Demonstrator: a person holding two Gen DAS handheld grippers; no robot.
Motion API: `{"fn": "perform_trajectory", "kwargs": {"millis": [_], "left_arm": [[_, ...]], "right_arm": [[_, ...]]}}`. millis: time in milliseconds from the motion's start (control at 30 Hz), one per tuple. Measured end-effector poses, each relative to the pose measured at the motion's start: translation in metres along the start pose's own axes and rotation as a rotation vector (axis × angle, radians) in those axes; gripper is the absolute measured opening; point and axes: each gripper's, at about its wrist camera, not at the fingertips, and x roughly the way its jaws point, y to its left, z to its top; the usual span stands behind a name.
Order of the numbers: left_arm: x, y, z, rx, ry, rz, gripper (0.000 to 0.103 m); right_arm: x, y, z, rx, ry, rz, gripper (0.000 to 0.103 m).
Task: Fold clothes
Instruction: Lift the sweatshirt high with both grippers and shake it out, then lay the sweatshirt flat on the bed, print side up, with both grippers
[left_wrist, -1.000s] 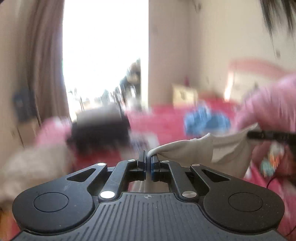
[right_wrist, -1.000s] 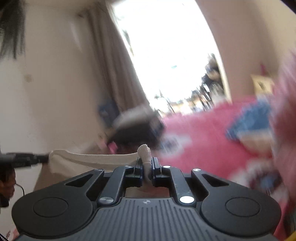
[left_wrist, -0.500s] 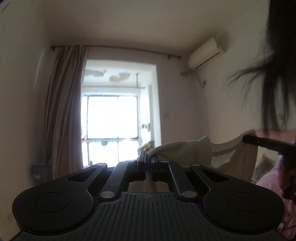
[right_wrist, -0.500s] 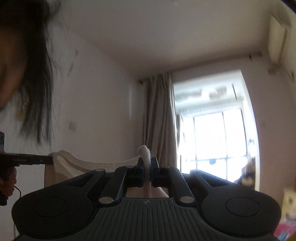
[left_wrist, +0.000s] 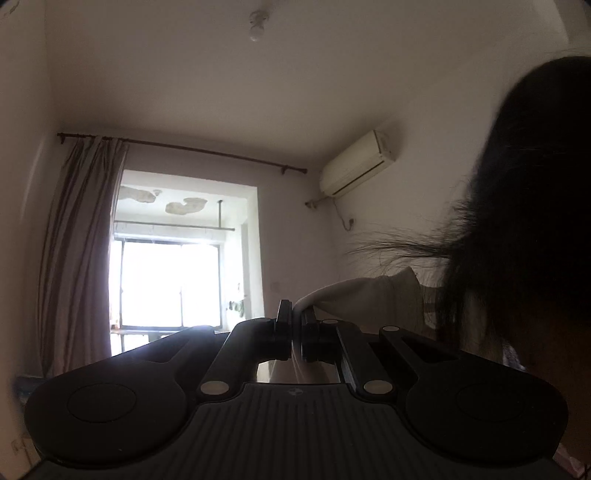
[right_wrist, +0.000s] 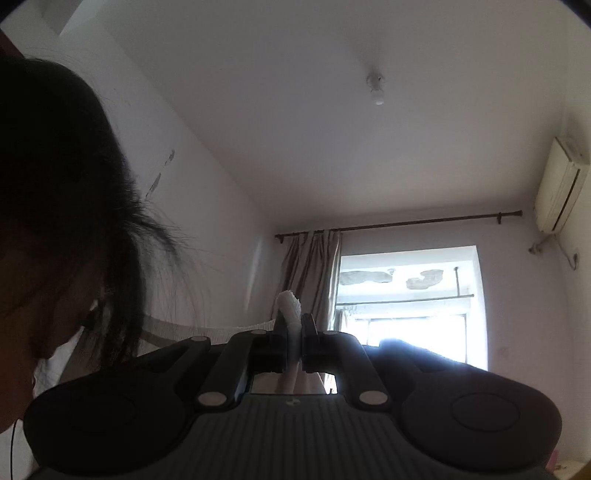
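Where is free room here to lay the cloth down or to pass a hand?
No laying surface shows; both views tilt to the ceiling. Open air lies ahead of the left gripper, toward the window and curtain. It is crowded by the cloth, where the person's hair hangs close.

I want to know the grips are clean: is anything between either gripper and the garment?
Nothing visible. The left gripper and right gripper are each shut directly on the cream garment. The person's hair hangs beside the cloth between them.
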Motion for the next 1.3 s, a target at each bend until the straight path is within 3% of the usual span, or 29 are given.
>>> {"fn": "perform_trajectory", "kwargs": {"millis": [100,200,367,500,767,833,867,967,1033,1167,1233,1300], "left_arm": [[0.018,0.024,-0.040,-0.032,0.051,0.007,0.003],[0.045,0.050,-0.105,-0.100,0.177,0.024,0.003],[0.098,0.080,-0.241,-0.173,0.427,0.059,0.003],[0.145,0.102,-0.343,-0.196,0.570,0.110,0.003],[0.223,0.132,-0.502,-0.144,0.830,0.195,0.006],[0.218,0.125,-0.541,-0.160,0.944,0.196,0.012],[0.219,0.123,-0.561,-0.162,0.995,0.206,0.022],[0.222,0.122,-0.598,-0.182,1.108,0.220,0.026],[0.228,0.126,-0.593,-0.214,1.098,0.230,0.030],[0.217,0.136,-0.554,-0.339,1.024,0.217,0.033],[0.209,0.139,-0.526,-0.406,0.970,0.206,0.035],[0.199,0.143,-0.498,-0.455,0.927,0.182,0.038]], "right_arm": [[0.019,-0.004,-0.026,-0.019,0.076,-0.024,0.008],[0.041,-0.013,-0.078,-0.008,0.215,-0.070,0.008],[0.075,-0.025,-0.198,0.016,0.488,-0.132,0.008],[0.111,-0.030,-0.296,0.042,0.682,-0.174,0.008],[0.169,-0.046,-0.472,0.052,0.951,-0.247,0.009],[0.148,-0.035,-0.521,0.139,1.053,-0.274,0.013],[0.136,-0.034,-0.549,0.199,1.114,-0.288,0.018],[0.110,-0.044,-0.610,0.363,1.249,-0.384,0.022],[0.097,-0.064,-0.591,0.469,1.229,-0.421,0.022],[0.071,-0.084,-0.530,0.650,1.107,-0.417,0.034],[0.068,-0.082,-0.497,0.705,1.124,-0.357,0.036],[0.067,-0.071,-0.469,0.761,1.149,-0.235,0.036]]}}
